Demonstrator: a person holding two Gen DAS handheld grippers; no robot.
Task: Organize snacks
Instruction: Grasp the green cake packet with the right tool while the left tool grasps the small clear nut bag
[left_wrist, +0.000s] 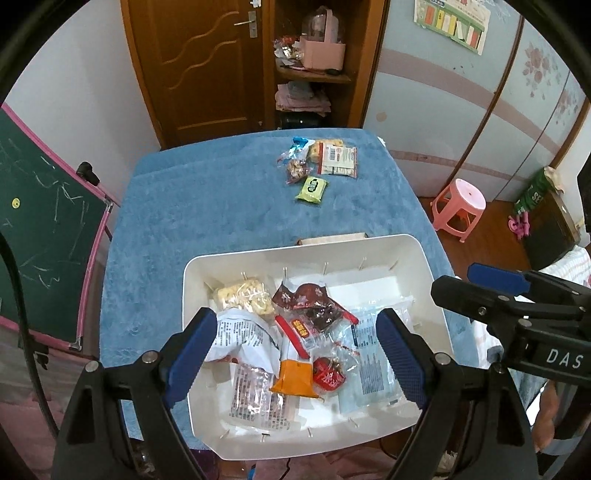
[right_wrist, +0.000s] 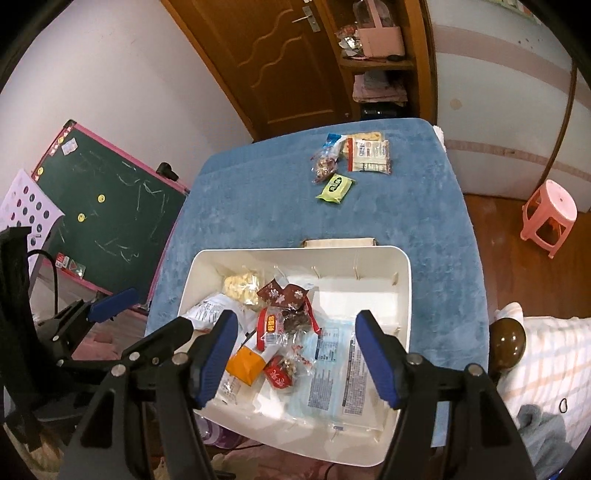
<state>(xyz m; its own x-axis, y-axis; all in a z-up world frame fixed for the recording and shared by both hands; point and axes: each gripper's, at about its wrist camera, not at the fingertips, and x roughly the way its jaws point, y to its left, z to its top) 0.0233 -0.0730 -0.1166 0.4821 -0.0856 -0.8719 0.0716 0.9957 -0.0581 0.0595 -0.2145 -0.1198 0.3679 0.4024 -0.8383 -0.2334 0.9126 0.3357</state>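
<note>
A white bin (left_wrist: 424, 258) (right_wrist: 404, 280) sits at the near edge of the blue-covered table and holds several snack packets, among them an orange one (left_wrist: 295, 378) (right_wrist: 245, 365) and a red one (left_wrist: 328, 374) (right_wrist: 279, 374). Several loose snacks lie at the far side, including a green packet (left_wrist: 313, 189) (right_wrist: 335, 188) and a white packet (left_wrist: 338, 160) (right_wrist: 369, 155). My left gripper (left_wrist: 295, 350) is open and empty above the bin. My right gripper (right_wrist: 295, 358) is open and empty above the bin; it also shows at the right in the left wrist view (left_wrist: 495, 284).
The blue cloth (left_wrist: 221, 206) (right_wrist: 406, 214) covers the table. A green chalkboard (left_wrist: 40, 229) (right_wrist: 110, 210) leans at the left. A pink stool (left_wrist: 460, 205) (right_wrist: 550, 214) stands on the floor at the right. A wooden door and shelf are behind the table.
</note>
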